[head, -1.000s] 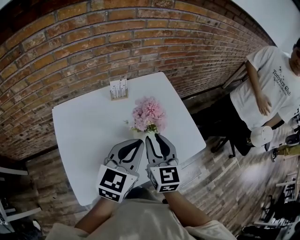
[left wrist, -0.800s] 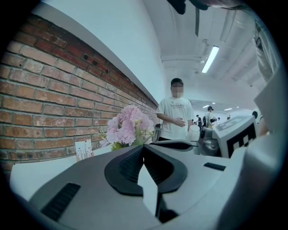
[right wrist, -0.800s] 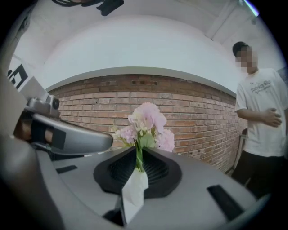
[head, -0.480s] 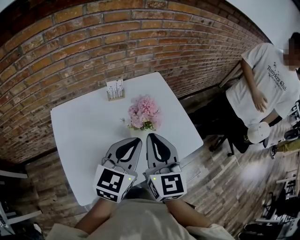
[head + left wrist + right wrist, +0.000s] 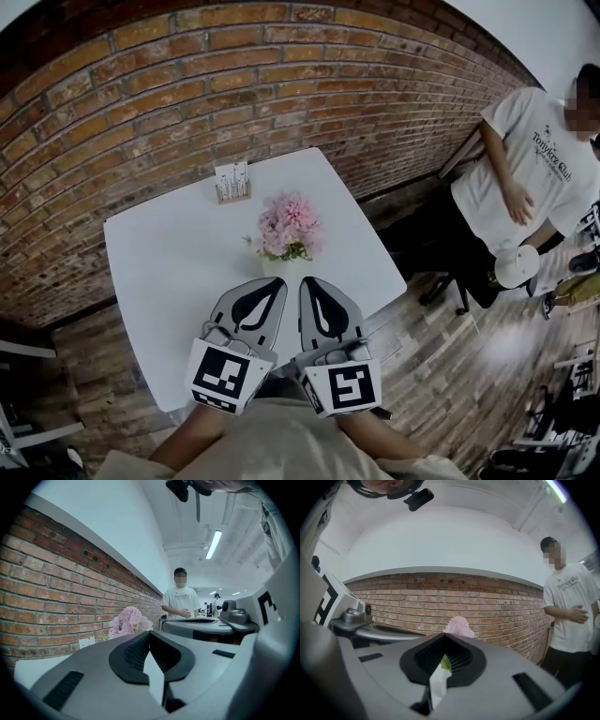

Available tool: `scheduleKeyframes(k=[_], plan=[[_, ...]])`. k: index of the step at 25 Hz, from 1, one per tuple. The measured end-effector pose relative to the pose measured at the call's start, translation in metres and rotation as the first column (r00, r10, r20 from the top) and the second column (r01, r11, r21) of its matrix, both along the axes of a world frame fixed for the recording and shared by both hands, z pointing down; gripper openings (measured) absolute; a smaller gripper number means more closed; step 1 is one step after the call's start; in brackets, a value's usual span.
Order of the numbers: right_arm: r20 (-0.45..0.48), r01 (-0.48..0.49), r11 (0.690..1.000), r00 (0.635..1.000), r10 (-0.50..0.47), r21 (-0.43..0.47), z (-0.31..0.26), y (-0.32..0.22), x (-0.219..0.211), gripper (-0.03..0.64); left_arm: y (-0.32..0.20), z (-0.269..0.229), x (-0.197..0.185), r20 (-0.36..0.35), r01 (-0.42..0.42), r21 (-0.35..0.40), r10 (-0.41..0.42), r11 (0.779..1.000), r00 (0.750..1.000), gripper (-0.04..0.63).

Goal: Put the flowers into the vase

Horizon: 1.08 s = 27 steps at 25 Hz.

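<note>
The pink flowers [image 5: 289,225] are already standing in the white vase [image 5: 273,266], toward the near edge of the surface [image 5: 169,272]. The left tongs [image 5: 277,281] are resting pressed together, empty. The right tongs [image 5: 307,281] have just been closing on nothing. The placing is looking done, so the next move is likely calling only for drawing both tongs clear.

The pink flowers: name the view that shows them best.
The head view: the whole bunch of pink flowers stands clear on the white table, unblocked. The left gripper view catches them side-on, lower part hidden behind the left hand-held gripper; the right gripper view shows only one bloom's top.
</note>
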State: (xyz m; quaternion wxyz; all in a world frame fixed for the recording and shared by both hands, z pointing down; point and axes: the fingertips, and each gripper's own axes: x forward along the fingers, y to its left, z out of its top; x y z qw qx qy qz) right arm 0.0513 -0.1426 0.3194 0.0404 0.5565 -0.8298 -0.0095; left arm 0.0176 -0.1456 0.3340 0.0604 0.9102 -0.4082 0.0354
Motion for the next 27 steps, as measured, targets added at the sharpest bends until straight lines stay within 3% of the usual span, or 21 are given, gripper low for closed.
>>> scheduleKeyframes(k=[27], plan=[[0.008,0.019,0.999,1.000,-0.019,-0.030,0.0082,0.0028,0.0030,0.006,0.0006,0.0022,0.0091,0.011,-0.009,0.006,0.009,1.000,1.000,0.009]])
